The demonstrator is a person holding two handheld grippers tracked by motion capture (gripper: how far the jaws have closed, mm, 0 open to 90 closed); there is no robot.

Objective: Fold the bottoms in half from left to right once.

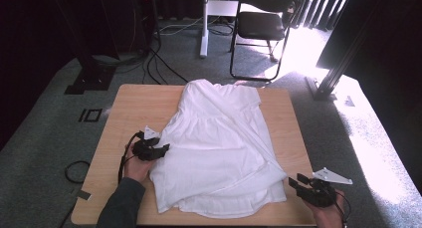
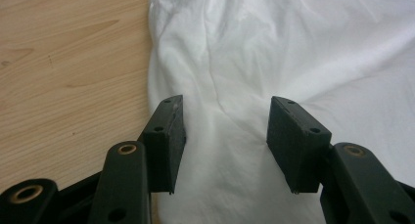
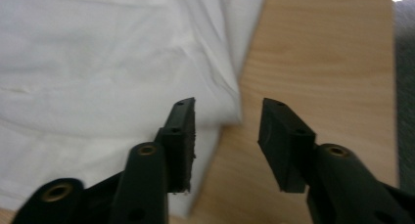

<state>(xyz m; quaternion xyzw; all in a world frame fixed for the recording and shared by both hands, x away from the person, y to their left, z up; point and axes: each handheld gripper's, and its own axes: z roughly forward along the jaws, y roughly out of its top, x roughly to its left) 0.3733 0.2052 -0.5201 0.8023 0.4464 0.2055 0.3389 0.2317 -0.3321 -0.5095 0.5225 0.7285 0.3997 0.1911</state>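
Note:
A white garment (image 1: 219, 138) lies spread on the wooden table (image 1: 134, 108), with its right side folded over toward the middle. My left gripper (image 1: 164, 149) sits at the garment's left edge, jaws open. In the left gripper view, the white cloth (image 2: 293, 48) lies under and between the spread jaws of that gripper (image 2: 226, 131), and no pad presses on it. My right gripper (image 1: 294, 182) hovers open at the table's front right corner, just off the garment's lower right edge. In the right gripper view, its jaws (image 3: 227, 136) frame a pointed fold of cloth (image 3: 98, 62) and bare wood (image 3: 318, 53).
A black chair (image 1: 261, 24) and a white stand post (image 1: 204, 24) stand on the carpet beyond the table. A cable loop (image 1: 74, 171) lies on the floor to the left. A black frame leg (image 1: 338, 63) slants at the right, beside a bright sunlit patch.

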